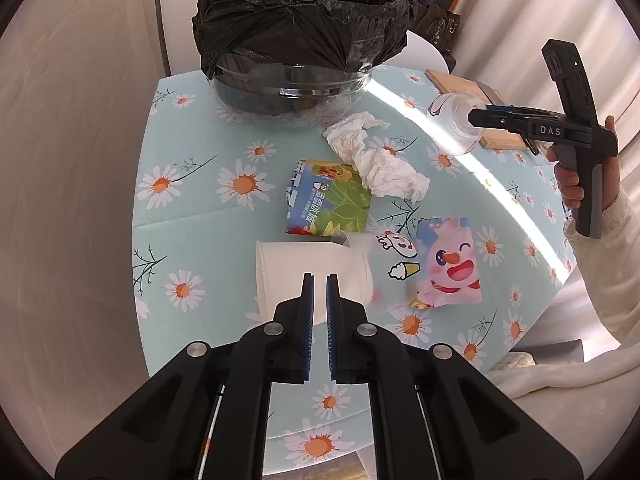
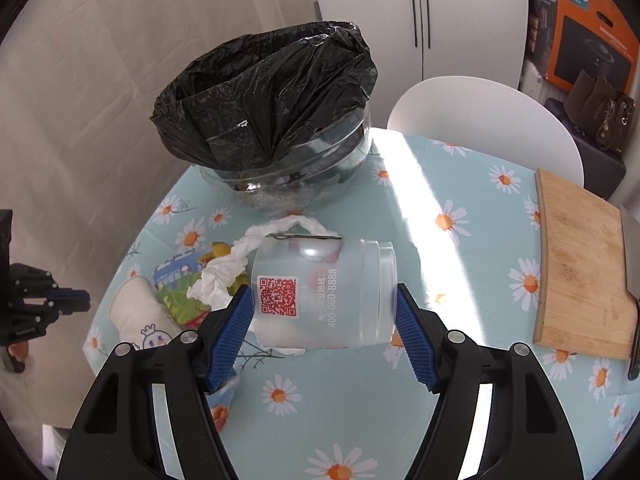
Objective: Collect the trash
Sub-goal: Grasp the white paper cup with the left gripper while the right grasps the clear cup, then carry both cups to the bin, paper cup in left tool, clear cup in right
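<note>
A daisy-print surface [image 2: 472, 184] fills both views, with a black-bagged clear bin [image 2: 276, 120] at upper centre. The right tongs [image 2: 324, 316] are clamped on a frosted plastic cup [image 2: 320, 292] held sideways; its far side hides part of the crumpled tissue [image 2: 224, 268]. The left tongs [image 1: 320, 300], nearly together and holding nothing, cover part of a white paper cup [image 1: 288, 264]. A wooden cutting board [image 2: 580, 268] runs off the right edge.

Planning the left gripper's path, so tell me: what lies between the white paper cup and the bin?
In the left wrist view, the green snack wrapper and crumpled tissue lie between the white paper cup and the bin.
</note>
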